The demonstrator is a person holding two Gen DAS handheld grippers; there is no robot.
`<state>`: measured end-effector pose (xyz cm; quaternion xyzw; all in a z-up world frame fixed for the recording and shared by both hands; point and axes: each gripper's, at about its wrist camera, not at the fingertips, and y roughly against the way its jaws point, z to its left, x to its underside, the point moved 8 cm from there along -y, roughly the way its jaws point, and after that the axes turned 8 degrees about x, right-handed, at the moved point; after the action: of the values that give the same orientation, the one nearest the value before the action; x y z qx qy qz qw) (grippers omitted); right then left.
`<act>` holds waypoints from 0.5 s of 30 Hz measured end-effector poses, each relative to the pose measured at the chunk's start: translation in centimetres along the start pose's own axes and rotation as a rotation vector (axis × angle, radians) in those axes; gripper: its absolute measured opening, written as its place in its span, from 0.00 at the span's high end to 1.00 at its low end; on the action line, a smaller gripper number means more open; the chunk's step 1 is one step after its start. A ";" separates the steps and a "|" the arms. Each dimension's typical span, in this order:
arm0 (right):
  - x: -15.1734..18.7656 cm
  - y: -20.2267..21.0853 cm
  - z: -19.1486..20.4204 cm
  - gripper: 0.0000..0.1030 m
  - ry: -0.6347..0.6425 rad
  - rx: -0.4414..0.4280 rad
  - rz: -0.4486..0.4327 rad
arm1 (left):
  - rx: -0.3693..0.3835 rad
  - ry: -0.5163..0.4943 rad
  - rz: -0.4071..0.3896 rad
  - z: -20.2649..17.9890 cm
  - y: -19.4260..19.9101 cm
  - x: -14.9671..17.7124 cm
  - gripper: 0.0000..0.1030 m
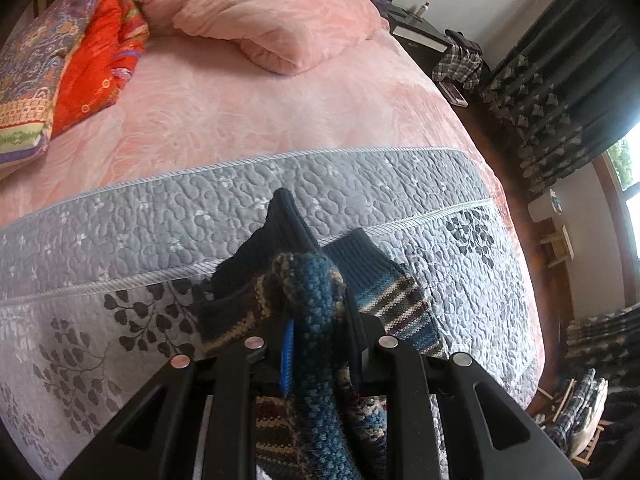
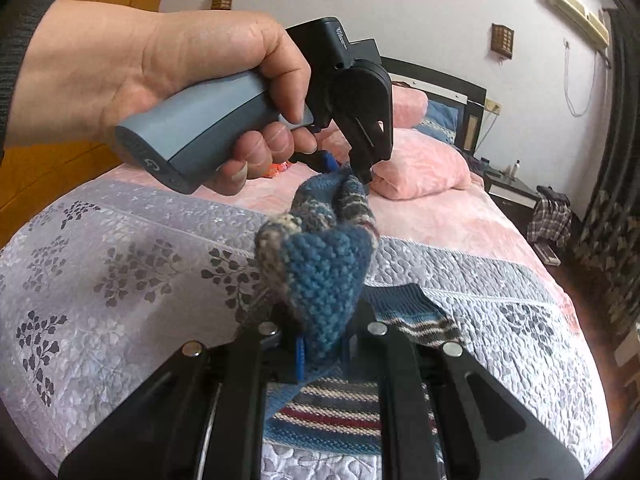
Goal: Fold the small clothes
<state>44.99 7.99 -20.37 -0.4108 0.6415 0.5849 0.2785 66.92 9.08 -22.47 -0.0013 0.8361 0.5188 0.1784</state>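
Left wrist view: left gripper (image 1: 316, 344), fingers pressed together on a bunched fold of the blue knitted sock (image 1: 316, 320), which drapes down between them. A second striped sock (image 1: 384, 304) lies flat on the grey quilted cover (image 1: 160, 216) near the foot edge of the bed, partly under the lifted one. Beyond: pink bedspread (image 1: 248, 112), pink pillow (image 1: 280, 24), and folded red and patterned bedding (image 1: 80, 60) at the far left corner. Neither the other gripper nor any hand appears here.

Right wrist view: right gripper (image 2: 324, 344), closed on the blue heel end of the same sock (image 2: 324, 272), held above the cover. Only this view shows the person's hand (image 2: 160, 80) around the grey handle of the left gripper (image 2: 362, 174), its tips pinching the sock's opposite end, the knit slack between the two. The striped sock (image 2: 340, 412) lies beneath, near the foot edge.
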 end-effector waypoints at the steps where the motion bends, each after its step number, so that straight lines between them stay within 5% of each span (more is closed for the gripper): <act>1: 0.2 -0.1 -0.3 0.90 -0.006 0.000 0.005 | -0.002 -0.002 0.002 -0.3 -0.2 0.0 0.80; 15: 3.1 -1.3 -4.1 0.90 -0.092 0.012 0.058 | -0.031 -0.043 0.050 -3.6 -5.0 0.3 0.80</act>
<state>45.06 3.35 -22.96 -0.3630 0.6432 0.6072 0.2927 66.52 3.65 -25.47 0.0280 0.8237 0.5359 0.1833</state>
